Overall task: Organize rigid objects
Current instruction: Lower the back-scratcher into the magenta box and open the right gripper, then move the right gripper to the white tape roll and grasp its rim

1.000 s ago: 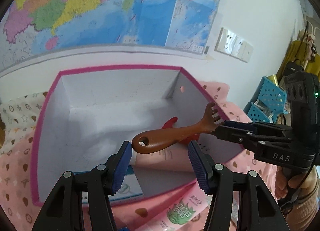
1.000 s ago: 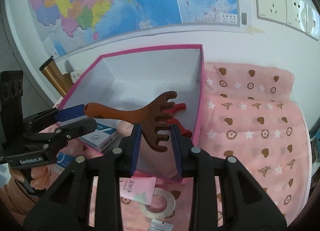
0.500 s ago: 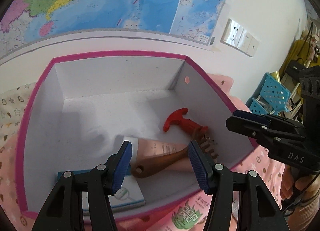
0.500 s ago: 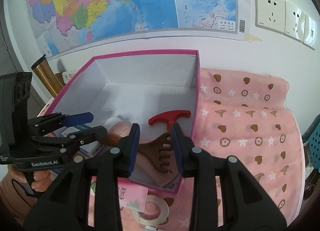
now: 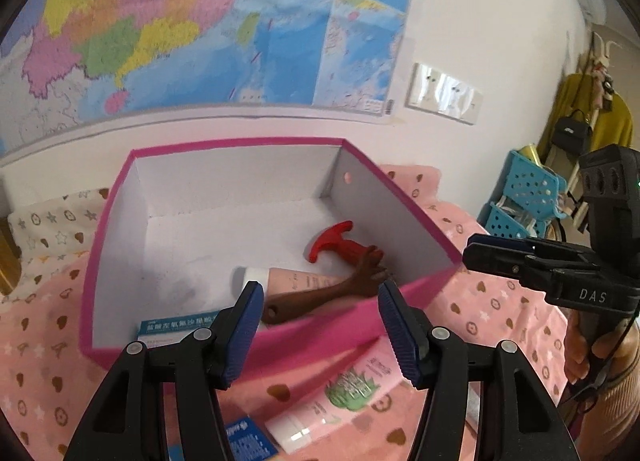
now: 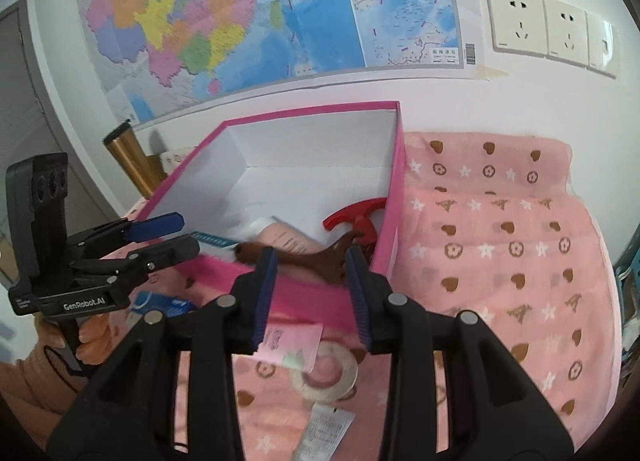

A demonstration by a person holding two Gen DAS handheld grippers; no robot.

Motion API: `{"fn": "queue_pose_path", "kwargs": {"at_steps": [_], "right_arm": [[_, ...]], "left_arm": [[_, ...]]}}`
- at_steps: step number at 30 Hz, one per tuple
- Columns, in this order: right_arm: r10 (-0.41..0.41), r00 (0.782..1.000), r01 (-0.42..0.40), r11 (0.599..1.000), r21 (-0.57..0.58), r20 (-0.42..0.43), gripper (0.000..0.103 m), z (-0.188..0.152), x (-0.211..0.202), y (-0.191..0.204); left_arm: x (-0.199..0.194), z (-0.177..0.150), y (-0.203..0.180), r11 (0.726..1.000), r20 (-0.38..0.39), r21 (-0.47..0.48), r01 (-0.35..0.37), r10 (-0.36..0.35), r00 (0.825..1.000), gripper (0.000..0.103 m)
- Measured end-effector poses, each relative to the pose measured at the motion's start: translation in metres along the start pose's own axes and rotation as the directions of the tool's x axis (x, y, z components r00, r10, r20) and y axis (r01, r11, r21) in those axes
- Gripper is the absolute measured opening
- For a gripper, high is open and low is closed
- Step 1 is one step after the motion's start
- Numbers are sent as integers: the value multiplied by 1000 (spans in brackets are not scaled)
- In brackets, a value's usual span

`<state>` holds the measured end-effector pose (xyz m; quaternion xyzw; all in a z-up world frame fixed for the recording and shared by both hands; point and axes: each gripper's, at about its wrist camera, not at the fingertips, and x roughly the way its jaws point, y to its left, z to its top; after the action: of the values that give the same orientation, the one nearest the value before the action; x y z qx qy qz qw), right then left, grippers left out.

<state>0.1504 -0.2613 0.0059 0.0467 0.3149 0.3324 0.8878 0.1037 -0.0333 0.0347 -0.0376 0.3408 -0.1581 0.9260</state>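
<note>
The brown wooden back-scratcher with a clawed head (image 5: 328,293) lies inside the pink-rimmed white cardboard box (image 5: 404,217), at about five o'clock on its floor, resting across a pale pink tube with a white cap (image 5: 296,279), its claw end touching the red T-handled plastic tool (image 5: 340,243); a blue-and-white flat carton (image 5: 176,327) sits at seven o'clock in the box. So four items look stored already. Both jaws have just been opening, and nothing is between them: the left tool (image 5: 320,331) stands moderately wide and empty over the box's near wall, and the right tool (image 6: 312,295) stands narrower and equally empty, the scratcher showing beyond its pads, not between them. Still out on the pink patterned cloth over the worktop (image 6: 500,253), at six o'clock from the box, lie a green-printed pink tube (image 5: 344,393), a small blue packet (image 5: 248,441), a pink card (image 6: 292,337) and a roll of clear tape (image 6: 324,377). I judge the job partly done, with these loose items left.
</note>
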Motion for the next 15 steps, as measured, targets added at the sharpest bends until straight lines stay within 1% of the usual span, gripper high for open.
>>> {"fn": "queue_pose_path", "kwargs": {"at_steps": [3, 5, 9, 12, 15], "right_arm": [[13, 1000, -13, 1000, -10, -8, 38, -14, -8, 1], [15, 1000, -15, 1000, -13, -26, 38, -25, -9, 1], [-11, 994, 12, 1000, 9, -108, 38, -51, 5, -8], [-31, 985, 36, 999, 31, -171, 38, -69, 20, -14], [-29, 978, 40, 998, 49, -209, 38, -79, 32, -20]], "left_arm": [[-11, -9, -8, 1000, 8, 21, 18, -18, 1000, 62], [-14, -16, -12, 999, -3, 23, 43, -43, 999, 63], [-13, -31, -22, 997, -28, 33, 69, -68, 997, 63], [-7, -43, -28, 996, -63, 30, 81, -79, 995, 63], [-1, -53, -31, 996, -93, 17, 91, -89, 992, 63]]}}
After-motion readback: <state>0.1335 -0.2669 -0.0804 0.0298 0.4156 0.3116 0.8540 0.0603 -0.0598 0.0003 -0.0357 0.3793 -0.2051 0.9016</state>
